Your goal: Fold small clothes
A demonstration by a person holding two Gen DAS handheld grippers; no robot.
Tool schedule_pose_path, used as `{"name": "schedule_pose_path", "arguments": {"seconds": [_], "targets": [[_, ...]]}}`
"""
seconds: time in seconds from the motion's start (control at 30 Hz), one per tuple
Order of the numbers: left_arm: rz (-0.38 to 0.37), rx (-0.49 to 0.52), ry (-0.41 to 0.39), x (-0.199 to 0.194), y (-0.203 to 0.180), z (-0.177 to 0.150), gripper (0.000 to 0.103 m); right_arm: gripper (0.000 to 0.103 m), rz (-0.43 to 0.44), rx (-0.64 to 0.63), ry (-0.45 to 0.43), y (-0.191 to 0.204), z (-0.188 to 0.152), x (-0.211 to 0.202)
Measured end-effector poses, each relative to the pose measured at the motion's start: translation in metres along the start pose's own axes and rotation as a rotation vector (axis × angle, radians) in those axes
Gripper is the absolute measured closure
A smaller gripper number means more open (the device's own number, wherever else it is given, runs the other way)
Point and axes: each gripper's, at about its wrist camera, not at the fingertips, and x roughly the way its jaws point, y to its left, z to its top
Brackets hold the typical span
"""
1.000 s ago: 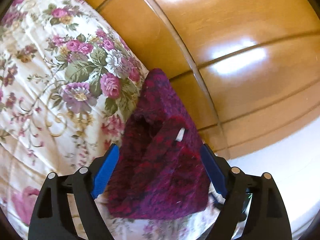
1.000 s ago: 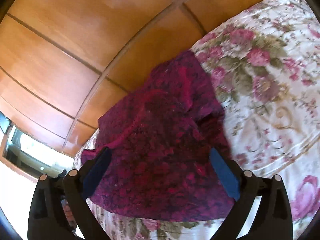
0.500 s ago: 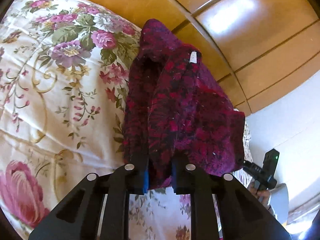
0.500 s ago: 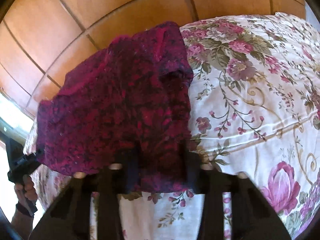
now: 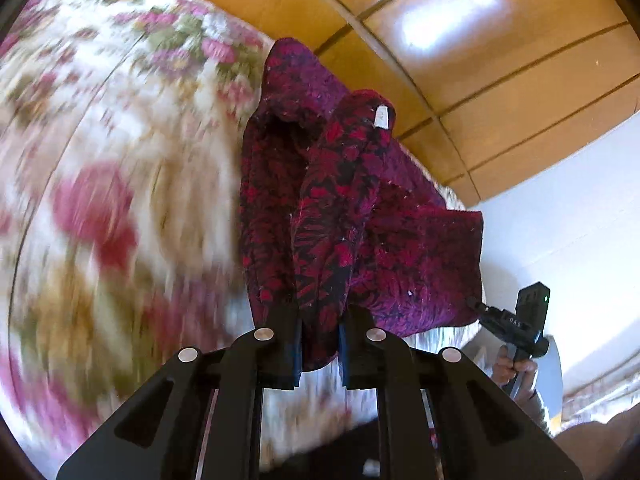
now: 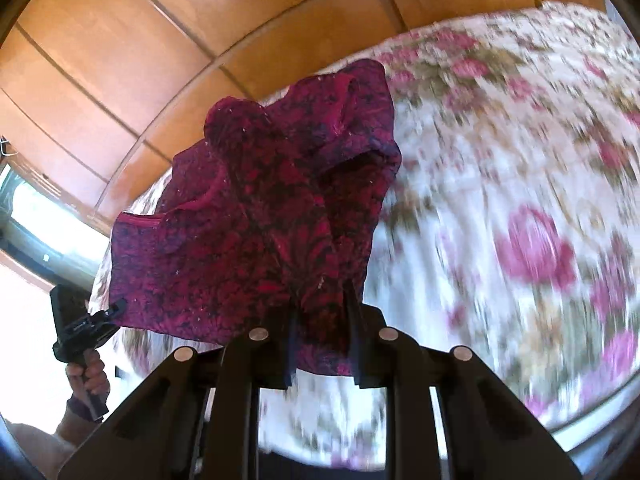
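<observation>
Both grippers, left and right, just clamped down on the garment, lifted over the bedspread.

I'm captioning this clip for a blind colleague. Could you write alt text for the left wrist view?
The left gripper is shut on the near edge of a crumpled magenta garment, holding it above a blurred floral bedspread. A white tag shows near its top, wooden panelling lies behind, and the right gripper holds the garment's other corner.
</observation>
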Motion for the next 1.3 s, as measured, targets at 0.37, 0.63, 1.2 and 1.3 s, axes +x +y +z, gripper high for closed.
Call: {"name": "schedule_pose_path", "arguments": {"seconds": [0.37,0.63,1.2,1.3], "targets": [[0.125,0.148,-0.052,-0.014,-0.029,0.017,0.049,0.035,-0.109,-0.132,-0.087,0.032,0.011,-0.010],[0.152,0.249,-0.066,0.016,-0.042,0.057,0.037,0.034,-0.163,-0.286,-0.113,0.067,0.050,0.027],[0.090,0.351,-0.186,-0.023,-0.071,0.054,0.089,0.087,-0.123,-0.390,-0.153,0.098,0.050,-0.030],[0.066,0.362,-0.236,-0.031,-0.083,0.070,0.089,0.087,-0.101,-0.368,-0.196,0.102,0.068,-0.037]]}}
